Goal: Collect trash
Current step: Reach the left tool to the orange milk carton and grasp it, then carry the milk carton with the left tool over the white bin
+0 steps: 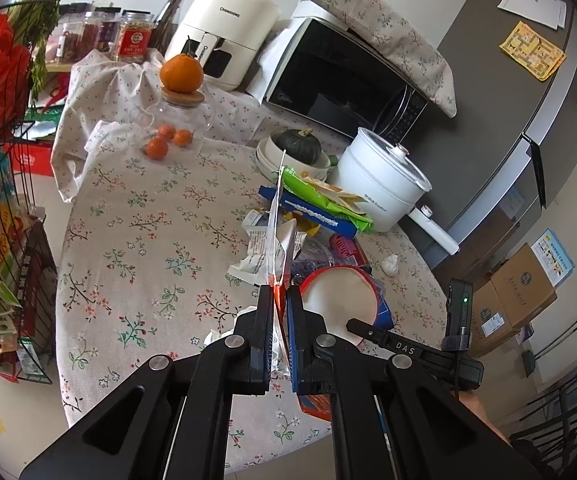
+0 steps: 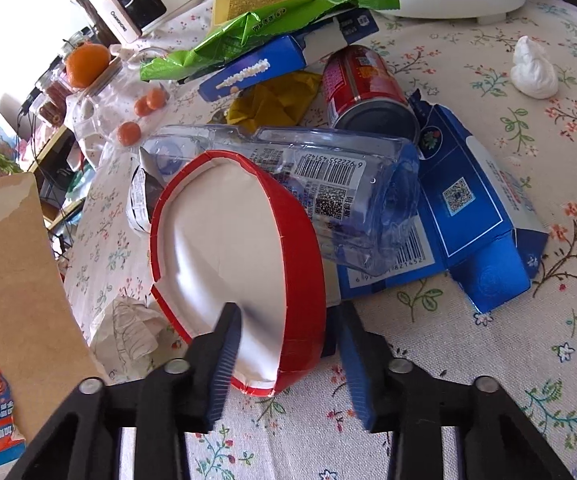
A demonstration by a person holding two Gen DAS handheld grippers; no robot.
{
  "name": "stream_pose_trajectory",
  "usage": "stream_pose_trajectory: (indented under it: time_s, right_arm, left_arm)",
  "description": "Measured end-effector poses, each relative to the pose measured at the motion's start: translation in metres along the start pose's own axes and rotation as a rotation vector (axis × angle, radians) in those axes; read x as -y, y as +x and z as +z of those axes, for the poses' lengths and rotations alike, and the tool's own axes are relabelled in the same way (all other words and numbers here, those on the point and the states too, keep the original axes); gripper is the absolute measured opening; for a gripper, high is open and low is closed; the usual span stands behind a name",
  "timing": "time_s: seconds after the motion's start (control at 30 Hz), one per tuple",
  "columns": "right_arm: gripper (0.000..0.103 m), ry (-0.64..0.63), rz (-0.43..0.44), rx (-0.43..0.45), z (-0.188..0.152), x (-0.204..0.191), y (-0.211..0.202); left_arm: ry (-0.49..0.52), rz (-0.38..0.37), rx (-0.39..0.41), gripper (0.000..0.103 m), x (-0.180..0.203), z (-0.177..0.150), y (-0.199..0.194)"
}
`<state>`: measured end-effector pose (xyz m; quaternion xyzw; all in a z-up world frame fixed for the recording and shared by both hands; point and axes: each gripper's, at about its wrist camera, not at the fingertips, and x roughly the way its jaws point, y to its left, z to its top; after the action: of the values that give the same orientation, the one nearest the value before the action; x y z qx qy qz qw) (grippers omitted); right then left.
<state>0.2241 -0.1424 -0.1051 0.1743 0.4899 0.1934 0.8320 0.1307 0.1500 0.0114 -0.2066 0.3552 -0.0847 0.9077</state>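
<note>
Nearest in the right wrist view, the right gripper (image 2: 288, 344) has its jaws narrowed around the wall of a red paper bowl (image 2: 228, 248) lying on its side, one finger inside the white interior and the other outside the red rim; whether the pads already press the wall cannot be told. To its left, close to the lens, hangs a brown paper bag (image 2: 12, 280), and a crumpled tissue (image 2: 132, 328) lies on the cloth just beside the bowl.

In the left wrist view, the left gripper (image 1: 279, 300) is clamped tight on a thin white and red wrapper (image 1: 276, 232) that stands up edge-on above the jaws.

Behind the bowl a clear plastic bottle (image 2: 308, 176) lies on its side, resting across a flattened blue carton (image 2: 484, 216). A red can (image 2: 364, 88) lies tipped behind the bottle, with a yellow wrapper (image 2: 272, 100), a blue box (image 2: 256, 68) and a green foil bag (image 2: 256, 28) stacked further back, hemming the bowl in. A white wad of tissue (image 2: 534, 70) sits apart on bare cloth to the right.

The floral tablecloth (image 1: 136, 240) is free on the left half of the round table. Further back, a glass jar (image 1: 176, 128) holds small oranges and carries a large orange (image 1: 181, 72) on its lid; a bowl holds a dark squash (image 1: 298, 146), beside a white electric pot (image 1: 380, 180).
</note>
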Motion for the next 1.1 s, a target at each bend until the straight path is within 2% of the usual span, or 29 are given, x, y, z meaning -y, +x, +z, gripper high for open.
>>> stream_pose_trajectory:
  time_s: [0.03,0.13,0.33,0.5,0.73,0.87,1.1]
  right_arm:
    - [0.025,0.002,0.009,-0.003,0.0,0.0,0.0]
    - [0.017,-0.026,0.028,-0.002,0.0,-0.005,-0.011]
    - [0.017,-0.087,-0.005,0.013,0.0,-0.011,-0.051]
    - [0.017,-0.082,-0.053,0.049,0.001,0.002,-0.092]
    - [0.017,-0.059,-0.131,0.114,-0.017,0.036,-0.146]
    - [0.017,-0.014,-0.133,0.133,-0.029,0.059,-0.167]
    - [0.017,0.038,-0.215,0.156,-0.049,0.104,-0.199]
  left_arm:
    - [0.001,-0.001,0.004,0.006,0.001,0.0,0.0]
    - [0.007,-0.004,0.017,0.006,0.005,0.001,-0.002]
    - [0.026,-0.027,0.026,0.006,0.019,-0.001,-0.001]
    - [0.055,-0.055,0.021,0.006,0.038,-0.008,-0.001]
    - [0.115,-0.102,0.005,0.006,0.075,-0.023,0.006]
    - [0.152,-0.14,-0.01,0.006,0.1,-0.031,0.014]
    - [0.244,-0.19,-0.061,0.006,0.153,-0.054,0.04]
